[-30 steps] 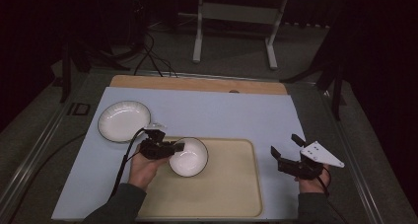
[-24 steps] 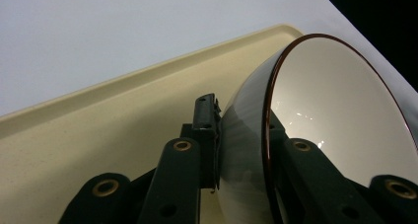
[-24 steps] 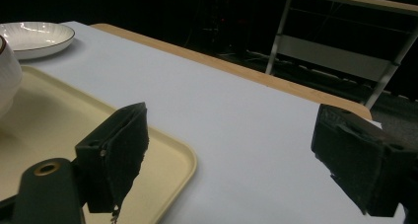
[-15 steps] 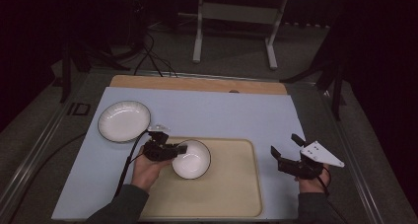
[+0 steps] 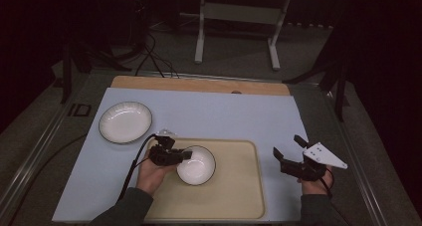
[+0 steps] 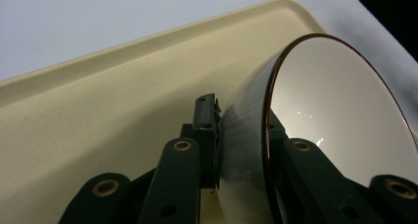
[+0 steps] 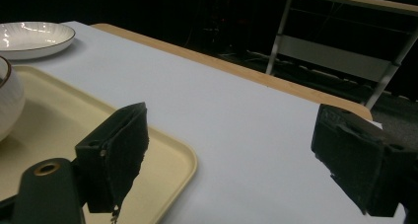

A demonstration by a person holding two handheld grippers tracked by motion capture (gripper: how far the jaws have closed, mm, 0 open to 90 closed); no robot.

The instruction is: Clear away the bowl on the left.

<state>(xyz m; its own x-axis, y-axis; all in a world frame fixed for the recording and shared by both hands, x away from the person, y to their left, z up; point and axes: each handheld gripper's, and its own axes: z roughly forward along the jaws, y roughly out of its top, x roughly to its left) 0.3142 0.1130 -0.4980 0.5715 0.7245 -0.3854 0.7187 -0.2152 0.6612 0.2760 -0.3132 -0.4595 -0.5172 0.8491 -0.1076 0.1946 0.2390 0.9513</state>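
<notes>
While the left gripper [image 5: 185, 155] is clenched on the rim of the white bowl [image 5: 197, 165], one jaw inside the wall and one outside, the bowl sits over the left half of the beige tray [image 5: 239, 186]. From the left gripper view the bowl [image 6: 340, 120] looks tipped, its dark-edged rim steep against the tray floor [image 6: 98, 135]; whether its base touches the tray I cannot tell.

Right gripper [image 5: 291, 154] is released, jaws wide apart with nothing between them, just off the tray's right edge over the blue mat [image 5: 224, 111]. White plate [image 5: 125, 122] lies beyond the tray's far-left corner, well apart from the bowl.

Risks, as judged:
- Grip is a thin pinch on a smooth glazed wall; a quick wrist turn could let the bowl pivot or slip out.
- Letting go while it is tilted could make it rock or clatter on the tray.
- A swing toward the far-left corner might knock the plate.
</notes>
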